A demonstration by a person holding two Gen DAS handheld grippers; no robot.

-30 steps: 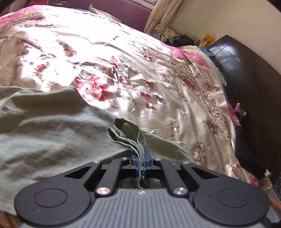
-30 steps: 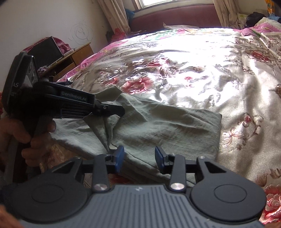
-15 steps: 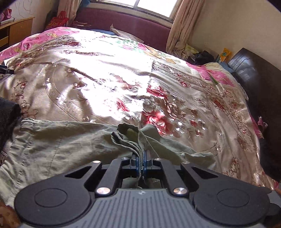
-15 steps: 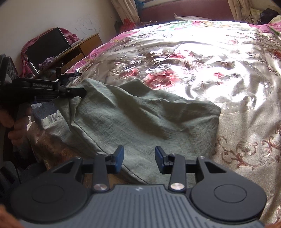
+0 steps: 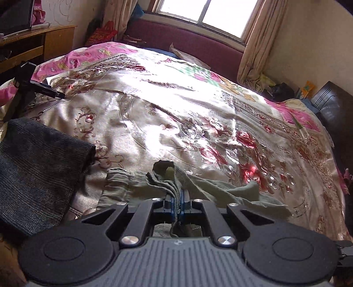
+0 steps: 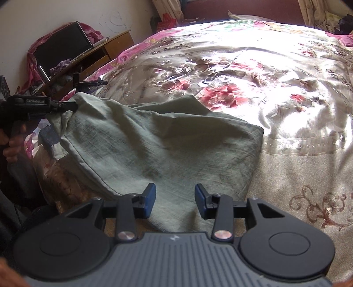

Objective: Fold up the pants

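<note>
My left tongs [image 5: 178, 204] are pinching a bunched edge of the green pants [image 6: 158, 150] on the bed [image 6: 297, 154], whose length is running rightward under my spread, empty right tongs [image 6: 174, 202].

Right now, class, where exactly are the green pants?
The green pants lie on the floral bedspread near its front edge, one bunched end clamped in the left gripper.

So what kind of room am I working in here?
Most likely a home bedroom. The green pants lie on a bed under a shiny floral bedspread, a curtained window sits above a maroon padded headboard, and a wooden desk stands against the wall.
</note>
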